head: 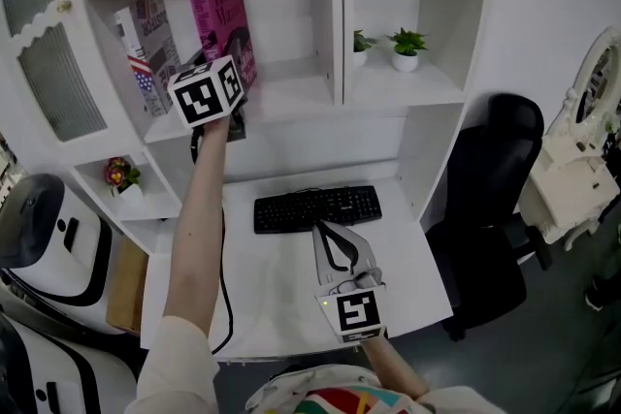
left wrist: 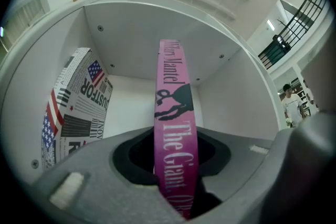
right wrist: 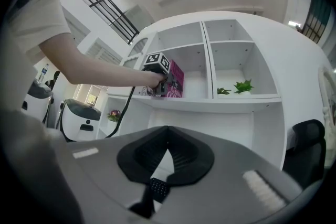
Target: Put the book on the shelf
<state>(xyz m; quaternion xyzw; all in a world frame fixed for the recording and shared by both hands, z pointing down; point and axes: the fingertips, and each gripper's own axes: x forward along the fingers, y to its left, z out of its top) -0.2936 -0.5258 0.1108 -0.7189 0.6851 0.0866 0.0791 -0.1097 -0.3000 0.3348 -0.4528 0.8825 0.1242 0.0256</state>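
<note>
Within the upper-left shelf (head: 291,102) bay, near its front edge, your left gripper (head: 235,73) clamps the pink book (head: 221,15) by its spine. The book's long axis stands upright, just right of the leaning newsprint book (head: 146,48). Your right gripper (head: 323,230) is closed and empty over the desk (head: 281,257), well apart from it.

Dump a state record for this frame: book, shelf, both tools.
book: pink book, upright, inside the left bay of the shelf
neighbour: newsprint book, leaning, left of it, apart
left tool: shut on pink book at its spine edge
right tool: shut, empty, over the desk by the keyboard
task: book in the bay, not yet released
</note>
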